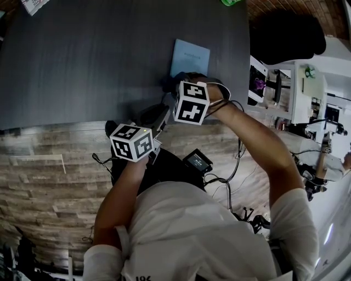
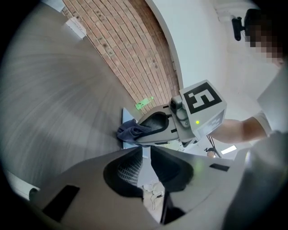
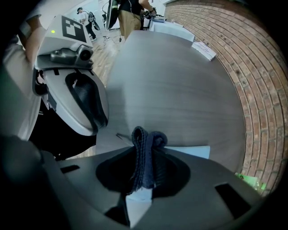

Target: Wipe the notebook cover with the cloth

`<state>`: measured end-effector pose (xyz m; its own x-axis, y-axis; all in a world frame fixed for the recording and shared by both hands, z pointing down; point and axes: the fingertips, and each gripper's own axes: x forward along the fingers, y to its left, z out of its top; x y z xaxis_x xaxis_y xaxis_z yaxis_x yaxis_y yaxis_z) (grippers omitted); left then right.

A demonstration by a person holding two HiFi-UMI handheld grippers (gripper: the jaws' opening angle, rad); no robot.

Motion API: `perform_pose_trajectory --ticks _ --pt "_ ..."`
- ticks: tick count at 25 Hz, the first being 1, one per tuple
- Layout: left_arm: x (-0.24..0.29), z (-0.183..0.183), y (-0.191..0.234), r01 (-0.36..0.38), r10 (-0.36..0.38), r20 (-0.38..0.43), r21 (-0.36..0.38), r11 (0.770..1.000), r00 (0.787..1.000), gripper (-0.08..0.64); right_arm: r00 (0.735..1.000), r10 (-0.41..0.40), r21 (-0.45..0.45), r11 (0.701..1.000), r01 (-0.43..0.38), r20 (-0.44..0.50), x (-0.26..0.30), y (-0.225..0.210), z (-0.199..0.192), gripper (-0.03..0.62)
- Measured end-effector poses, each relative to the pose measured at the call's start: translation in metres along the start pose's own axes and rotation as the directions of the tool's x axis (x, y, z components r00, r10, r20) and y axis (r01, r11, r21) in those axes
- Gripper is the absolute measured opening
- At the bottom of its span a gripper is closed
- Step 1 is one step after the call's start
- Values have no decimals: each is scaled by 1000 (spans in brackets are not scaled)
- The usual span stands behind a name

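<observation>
My left gripper (image 2: 145, 152) sits nearest, jaws nearly together, a thin gap showing; my right gripper (image 3: 145, 143) pinches the dark blue folded cloth (image 3: 144, 159) over the pale blue notebook (image 1: 190, 57) on the dark grey table (image 1: 93, 60).

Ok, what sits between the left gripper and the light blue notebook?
The right gripper, shut on the dark blue cloth over the notebook, per the left gripper view.

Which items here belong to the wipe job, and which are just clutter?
Job: notebook; cloth, clamped in the right hand-held gripper.
Clutter: papers at the table's far corner; green item; black device and cables on the floor.
</observation>
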<state>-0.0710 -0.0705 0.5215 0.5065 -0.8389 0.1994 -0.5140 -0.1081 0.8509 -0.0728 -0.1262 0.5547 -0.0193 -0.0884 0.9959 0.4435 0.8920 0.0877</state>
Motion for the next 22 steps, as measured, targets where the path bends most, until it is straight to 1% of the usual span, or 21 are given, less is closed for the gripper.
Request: perform_pose_trajectory --ticks 5,11,15,18,22 --pt "-6 -3 4 -16 16 -6 0 1000 1000 46 1000 20 15 1000 -20 14 -2 12 0 101" --pt "-10 -11 9 -40 40 -38 -10 999 998 18 999 37 25 999 -37 23 -2 25 -3 101" --pt "-10 -12 8 -46 46 -52 -8 999 998 15 998 56 30 998 -57 29 -1 33 -5 101" --pt "-10 -10 8 -49 48 -59 -3 999 997 15 995 92 43 995 -94 38 -1 45 -7 101" --pt "-9 -8 4 -50 51 -68 11 999 996 15 992 99 67 992 -104 82 -11 51 -8 101"
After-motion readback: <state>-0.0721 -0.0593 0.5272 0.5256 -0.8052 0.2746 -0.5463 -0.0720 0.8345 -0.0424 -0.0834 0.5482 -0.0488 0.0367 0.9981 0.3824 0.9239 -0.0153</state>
